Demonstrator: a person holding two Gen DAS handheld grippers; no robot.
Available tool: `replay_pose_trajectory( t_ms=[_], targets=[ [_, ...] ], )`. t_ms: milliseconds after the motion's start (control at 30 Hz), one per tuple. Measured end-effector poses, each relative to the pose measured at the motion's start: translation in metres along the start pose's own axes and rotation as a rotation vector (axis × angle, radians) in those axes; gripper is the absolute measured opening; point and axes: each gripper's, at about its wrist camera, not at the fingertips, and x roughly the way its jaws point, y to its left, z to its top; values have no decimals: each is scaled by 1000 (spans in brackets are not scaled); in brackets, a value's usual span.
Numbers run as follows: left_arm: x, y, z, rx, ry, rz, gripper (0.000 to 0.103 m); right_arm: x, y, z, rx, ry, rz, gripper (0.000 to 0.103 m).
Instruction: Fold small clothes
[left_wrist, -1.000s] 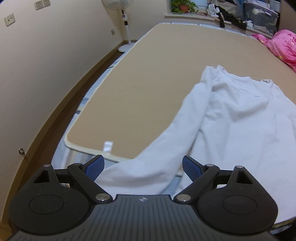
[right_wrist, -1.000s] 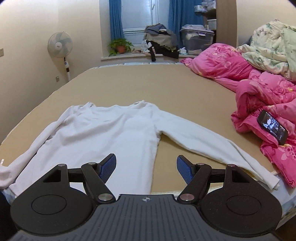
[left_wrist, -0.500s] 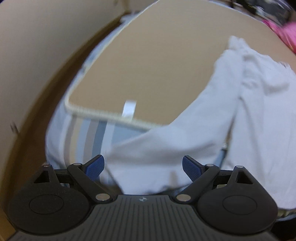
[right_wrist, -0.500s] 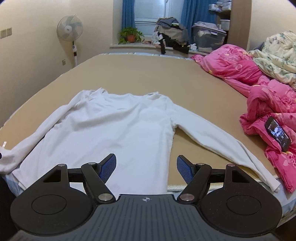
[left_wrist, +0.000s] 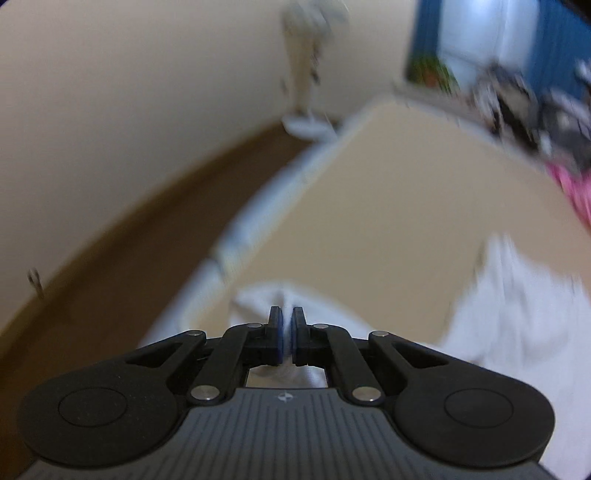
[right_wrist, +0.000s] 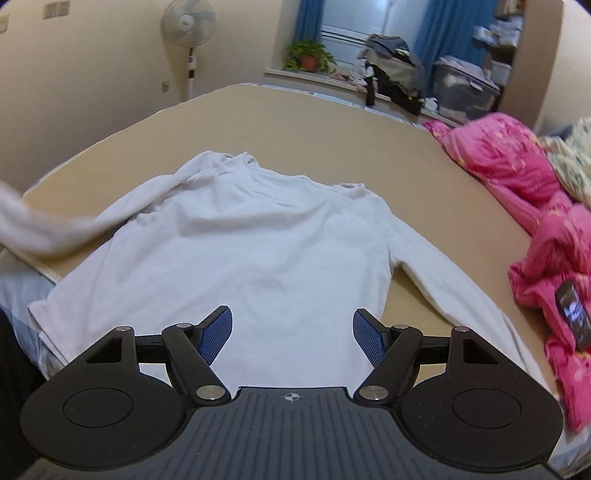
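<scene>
Left wrist view, heavily blurred: the left claw (left_wrist: 287, 334) has its 2 blue pads pressed together on the end of a sleeve (left_wrist: 295, 299) of a white long-sleeved shirt (right_wrist: 251, 254), with white cloth bunched just ahead of and under the tips, above the near corner of the bed (right_wrist: 332, 129). Right wrist view, sharp: the shirt lies flat on the tan bed cover, collar far, hem near, its other sleeve stretched toward a pink quilt (right_wrist: 535, 206). The gripped sleeve shows as a raised white blur at the left edge. The right claw (right_wrist: 291, 332) hangs with its pads wide apart over the hem, holding nothing; contact with the cloth cannot be judged. The step in hand looks like the first sleeve fold. Next, the sleeve likely needs carrying across the shirt body and laying flat without dragging the shoulder.
</scene>
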Motion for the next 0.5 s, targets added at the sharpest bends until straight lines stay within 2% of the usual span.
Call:
replay_pose_trajectory(
  t_ms=[133,267,400,500],
  targets=[
    [13,6,75,-10,-86,104,4,2,3,1,4,13,9,74],
    [34,-1,129,-41,-87,146,4,7,3,-1,4,37,1,74],
    [48,-12,180,-99,-77,157,4,17,0,-1,12,65,-6,74],
    [66,-23,214,-114,-37,198,4,28,-5,0,22,81,-7,74]
  ],
)
